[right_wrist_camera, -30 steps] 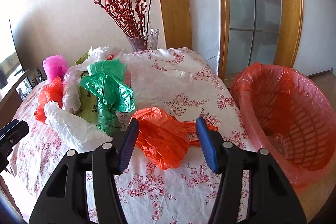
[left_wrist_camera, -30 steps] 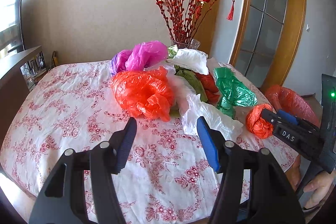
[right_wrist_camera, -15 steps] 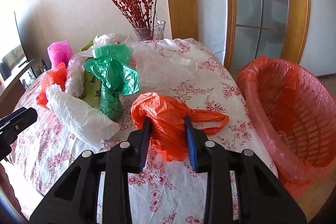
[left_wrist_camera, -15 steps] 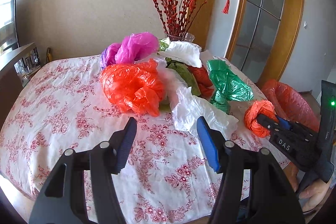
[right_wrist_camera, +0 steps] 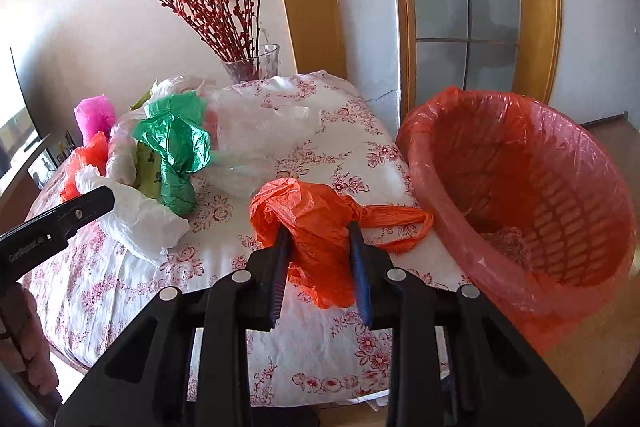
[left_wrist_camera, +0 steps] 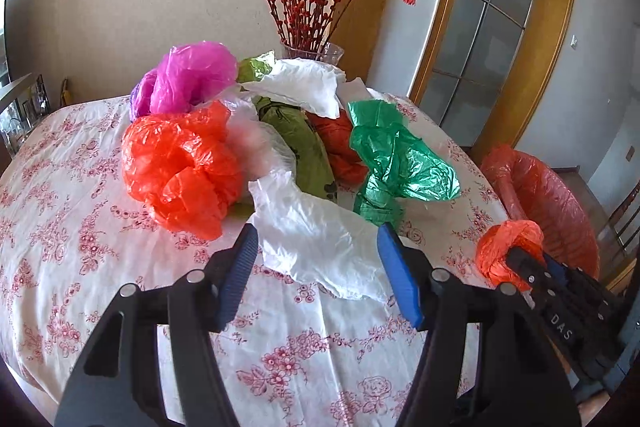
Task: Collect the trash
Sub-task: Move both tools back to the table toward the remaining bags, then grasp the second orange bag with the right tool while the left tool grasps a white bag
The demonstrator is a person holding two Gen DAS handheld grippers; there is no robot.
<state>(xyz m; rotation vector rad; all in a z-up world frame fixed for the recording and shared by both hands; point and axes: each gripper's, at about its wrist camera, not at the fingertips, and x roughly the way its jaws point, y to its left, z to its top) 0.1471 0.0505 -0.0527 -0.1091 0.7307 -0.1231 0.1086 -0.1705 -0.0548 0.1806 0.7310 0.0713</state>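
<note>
Trash is still mostly on your table (left_wrist_camera: 100, 267): a red bag (left_wrist_camera: 180, 163), pink bag (left_wrist_camera: 192, 75), green bag (left_wrist_camera: 396, 159), white bag (left_wrist_camera: 320, 243) and others lie heaped at its middle, while the lined bin (right_wrist_camera: 532, 195) beside the table looks nearly empty, so I judge you are early in the job. Your right gripper (right_wrist_camera: 320, 251) has just closed and now pinches the orange bag (right_wrist_camera: 316, 223) at the table edge next to the bin, and your left gripper (left_wrist_camera: 316, 267) stands wide with nothing in it, the white bag just beyond its tips. Smallest, the writing: "DAS" on the right gripper's side; the print on the left gripper's arm is too blurred to read.
</note>
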